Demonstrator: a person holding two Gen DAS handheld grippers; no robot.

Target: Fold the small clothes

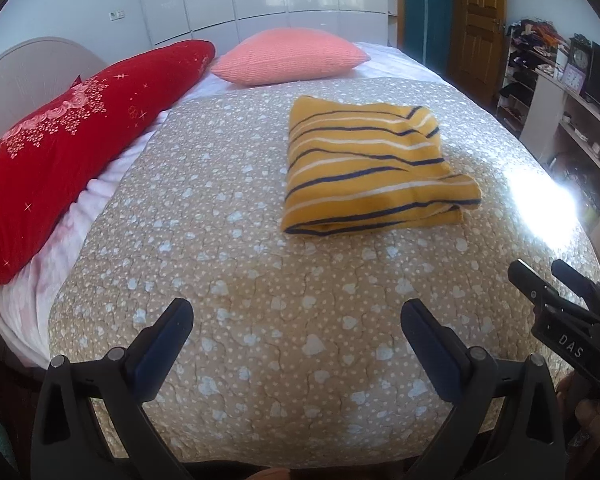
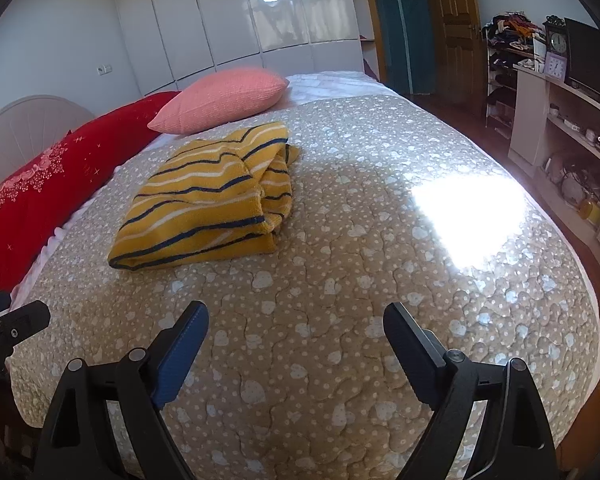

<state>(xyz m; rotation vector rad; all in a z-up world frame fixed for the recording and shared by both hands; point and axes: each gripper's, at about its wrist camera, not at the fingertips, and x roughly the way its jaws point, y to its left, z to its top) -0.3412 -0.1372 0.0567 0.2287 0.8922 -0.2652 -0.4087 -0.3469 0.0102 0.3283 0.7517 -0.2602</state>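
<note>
A quilted beige bedspread [image 1: 260,320] dotted with pale hearts fills the ground beneath my two tools. Far ahead of them lies a pink pillow [image 1: 290,56], and to the left of it a long red cushion [image 1: 72,140] runs beside the pale headboard [image 1: 28,60]. Glossy white wardrobe doors [image 2: 236,12] close off the far wall. Off to the right stand a wooden door [image 1: 480,20] and open shelves [image 2: 572,132] carrying two clocks and piled cloth. A bright patch of sunlight [image 2: 468,216] falls on the bedspread ahead and right of my right tool.

My left tool [image 1: 296,322] hangs above the near bedspread, fingers spread wide, gripping nothing. My right tool [image 2: 296,326] does the same, just to the right of the left one. Nothing lies between either tool and the yellow striped garment [image 1: 364,168], which rests folded on the bedspread: ahead and slightly right of my left tool, ahead and left of my right, well apart from both.
</note>
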